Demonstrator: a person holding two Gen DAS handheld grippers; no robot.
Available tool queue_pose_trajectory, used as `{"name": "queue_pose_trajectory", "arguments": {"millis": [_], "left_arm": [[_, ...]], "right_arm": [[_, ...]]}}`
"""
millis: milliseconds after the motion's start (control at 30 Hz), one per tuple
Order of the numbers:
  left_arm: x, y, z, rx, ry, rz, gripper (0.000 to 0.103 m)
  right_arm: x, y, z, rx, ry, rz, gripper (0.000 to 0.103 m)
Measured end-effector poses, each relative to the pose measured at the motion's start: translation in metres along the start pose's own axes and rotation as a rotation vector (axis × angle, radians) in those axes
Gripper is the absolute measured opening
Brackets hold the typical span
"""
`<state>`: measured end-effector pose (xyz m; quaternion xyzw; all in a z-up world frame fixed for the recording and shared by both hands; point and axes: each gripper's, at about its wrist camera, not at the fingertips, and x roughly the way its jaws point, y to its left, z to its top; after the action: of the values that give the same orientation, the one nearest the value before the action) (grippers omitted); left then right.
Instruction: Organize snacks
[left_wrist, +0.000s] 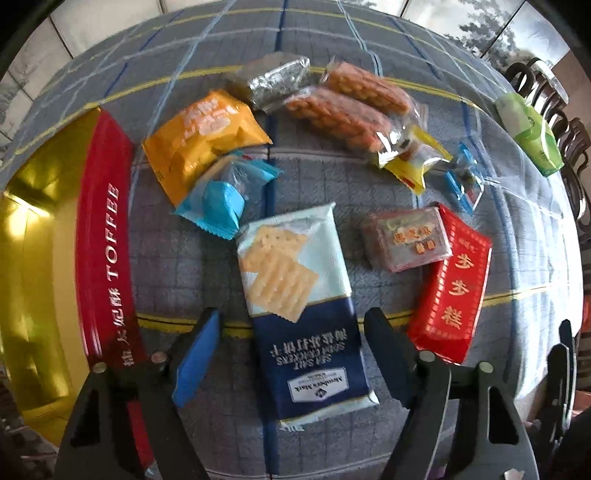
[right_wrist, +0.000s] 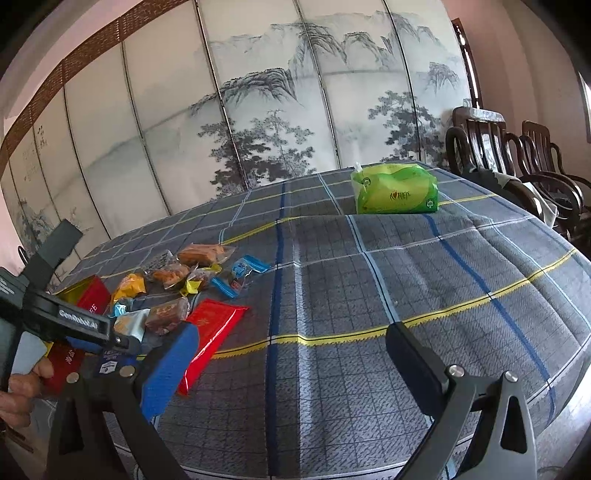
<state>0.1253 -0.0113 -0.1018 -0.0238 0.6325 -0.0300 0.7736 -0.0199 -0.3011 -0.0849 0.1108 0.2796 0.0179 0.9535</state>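
- Two tongs are seen: left tongs (left_wrist: 291, 354) are held partly open astride the cracker pack (left_wrist: 303, 310), unpressed.
- Right tongs (right_wrist: 291, 354) are held wide open, empty.
- Pack is laid on the worktop (right_wrist: 369, 295) beside the tin (left_wrist: 99, 240).

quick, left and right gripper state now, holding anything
Left gripper: open, straddling the soda cracker pack, pads not pressing it.
Right gripper: open, nothing between its fingers, over the tablecloth.
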Motion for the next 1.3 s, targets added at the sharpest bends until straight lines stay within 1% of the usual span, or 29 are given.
{"name": "queue_pose_trajectory", "arguments": {"millis": [100, 167, 267, 367, 433, 500, 567, 667, 767, 967, 1167, 1300], "left_arm": [[-0.001, 0.000, -0.001, 0.013, -0.024, 0.035, 0.065], [-0.003, -0.004, -0.001, 0.033, -0.050, 0.062, 0.051], [-0.004, -0.003, -0.007, 0.034, -0.088, 0.051, 0.050], [-0.008, 0.000, -0.015, 0.031, -0.117, 0.022, 0.049], [-0.011, 0.001, -0.020, 0.034, -0.128, 0.019, 0.048], [-0.015, 0.003, -0.025, 0.032, -0.133, -0.010, 0.047], [-0.021, 0.005, -0.033, 0.035, -0.152, -0.006, 0.047], [-0.027, 0.001, -0.035, 0.048, -0.178, -0.006, 0.047], [-0.028, 0.003, -0.035, 0.039, -0.180, -0.016, 0.047], [-0.039, 0.005, -0.041, 0.056, -0.207, -0.032, 0.047], [-0.049, 0.006, -0.045, 0.061, -0.227, -0.041, 0.047], [-0.053, 0.006, -0.044, 0.060, -0.235, -0.048, 0.047]], "right_arm": [[0.000, -0.001, 0.000, -0.001, 0.001, 0.000, 0.103], [0.001, -0.001, -0.001, -0.001, 0.004, 0.000, 0.103], [0.001, -0.001, -0.001, 0.000, 0.010, -0.001, 0.103], [0.001, 0.000, 0.000, -0.008, 0.012, -0.005, 0.103], [0.001, 0.000, 0.002, -0.014, 0.010, -0.011, 0.103], [0.001, -0.001, 0.004, -0.016, 0.009, -0.018, 0.103], [0.001, -0.002, 0.005, -0.009, 0.011, -0.021, 0.103], [0.002, -0.001, 0.006, -0.006, 0.027, -0.017, 0.103], [0.004, 0.003, 0.004, -0.016, 0.040, -0.012, 0.103], [0.003, 0.010, 0.004, -0.038, 0.041, -0.006, 0.103], [0.012, 0.016, 0.003, -0.038, 0.105, 0.032, 0.103], [0.028, 0.023, 0.005, -0.018, 0.200, 0.076, 0.103]]}}
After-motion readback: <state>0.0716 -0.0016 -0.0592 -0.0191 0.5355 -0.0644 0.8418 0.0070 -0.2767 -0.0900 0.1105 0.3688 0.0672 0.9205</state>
